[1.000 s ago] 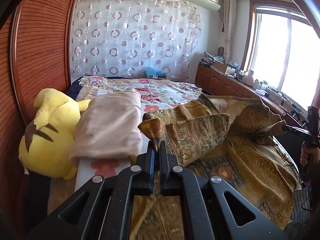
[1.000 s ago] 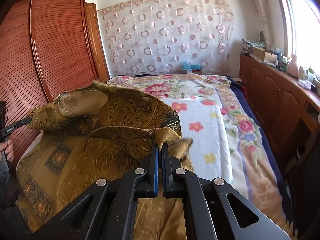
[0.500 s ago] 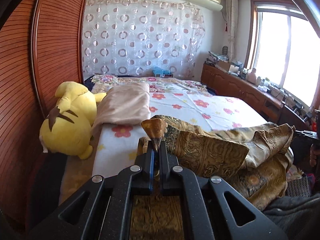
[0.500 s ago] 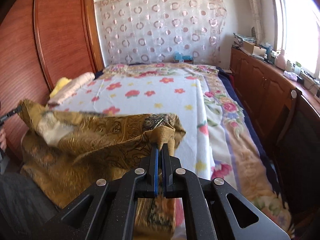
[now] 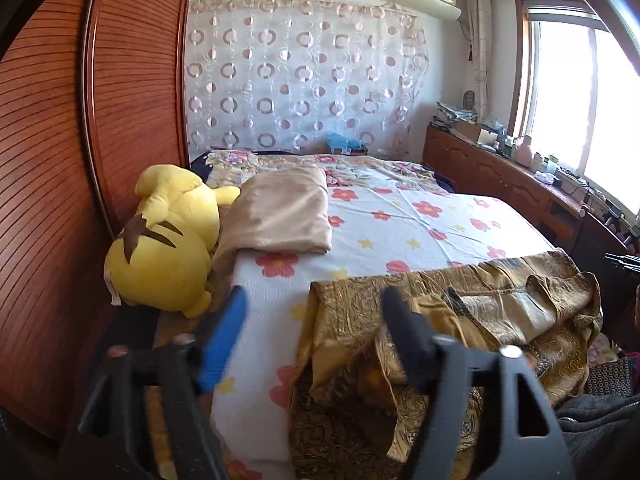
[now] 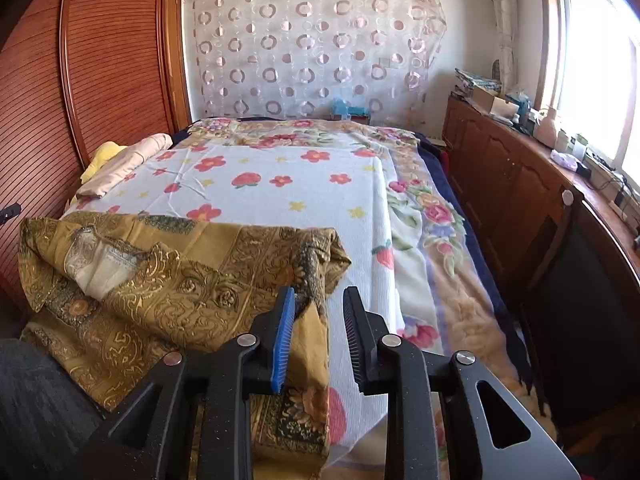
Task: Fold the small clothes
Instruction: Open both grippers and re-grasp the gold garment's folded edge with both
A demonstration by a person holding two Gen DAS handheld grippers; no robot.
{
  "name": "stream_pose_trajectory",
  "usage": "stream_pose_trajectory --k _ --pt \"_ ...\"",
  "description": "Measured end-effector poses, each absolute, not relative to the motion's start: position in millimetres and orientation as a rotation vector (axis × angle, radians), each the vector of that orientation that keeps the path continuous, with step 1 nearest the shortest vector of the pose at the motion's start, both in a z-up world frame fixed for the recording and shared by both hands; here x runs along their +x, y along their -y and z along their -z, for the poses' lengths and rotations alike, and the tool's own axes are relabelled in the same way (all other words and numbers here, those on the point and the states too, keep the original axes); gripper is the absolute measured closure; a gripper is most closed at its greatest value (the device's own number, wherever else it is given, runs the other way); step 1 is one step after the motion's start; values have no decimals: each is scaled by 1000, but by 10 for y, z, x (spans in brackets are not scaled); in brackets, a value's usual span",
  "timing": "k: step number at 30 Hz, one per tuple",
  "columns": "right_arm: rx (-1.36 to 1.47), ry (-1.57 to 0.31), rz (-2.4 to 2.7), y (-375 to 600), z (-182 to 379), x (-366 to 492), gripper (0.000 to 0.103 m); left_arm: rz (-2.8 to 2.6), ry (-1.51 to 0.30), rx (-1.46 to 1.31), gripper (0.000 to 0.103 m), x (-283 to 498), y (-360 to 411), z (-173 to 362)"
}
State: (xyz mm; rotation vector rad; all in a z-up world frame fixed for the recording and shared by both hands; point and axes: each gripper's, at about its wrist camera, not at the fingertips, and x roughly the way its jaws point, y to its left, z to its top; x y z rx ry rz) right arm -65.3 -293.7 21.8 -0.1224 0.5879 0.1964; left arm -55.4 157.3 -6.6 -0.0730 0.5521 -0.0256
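Gold-brown patterned fabric garment (image 5: 452, 312) lies folded along the near edge of the flower-print bed (image 6: 280, 184), released. Left hand-held gripper (image 5: 312, 320) just opened wide; right hand-held gripper (image 6: 320, 312) just parted, cloth between, not pinched. Bed beyond is free up to yellow plush toy (image 5: 168, 240) and beige folded blanket (image 5: 280, 212).

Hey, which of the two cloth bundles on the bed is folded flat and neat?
The beige blanket, folded smooth beside the yellow plush. The gold garment at the bed's near edge is rumpled, hanging over the side.
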Motion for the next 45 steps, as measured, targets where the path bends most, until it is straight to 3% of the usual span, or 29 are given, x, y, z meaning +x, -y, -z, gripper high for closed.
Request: stream_pose_trajectory --k 5,27,31,38,40,41,42,43,44,45 --pt "-131 -564 -223 2780 -295 -436 63 31 -575 -51 25 -339 -1590 79" --pt "-116 -757 -208 2762 65 721 55 157 -878 3 25 777 -1557 700" --pt "-100 -781 -215 2751 65 769 50 184 -929 -19 40 812 -1563 811" --pt "-89 -804 -232 2756 94 871 47 227 -935 -36 52 797 -1525 824" --pt "-103 -806 -261 2729 118 854 47 243 -937 -40 64 780 -1508 811" --pt "-115 -806 -274 2704 123 841 56 251 -941 -42 68 770 -1496 804" --pt "-131 -803 -291 2672 119 814 65 259 -943 -40 78 753 -1475 788" --pt "-132 -802 -321 2655 122 794 85 256 -937 -30 92 737 -1458 773" --pt "-130 -799 -348 2644 124 768 93 244 -928 -5 93 705 -1429 756" --pt "-131 -780 -355 2636 107 721 94 244 -912 6 95 663 -1405 730"
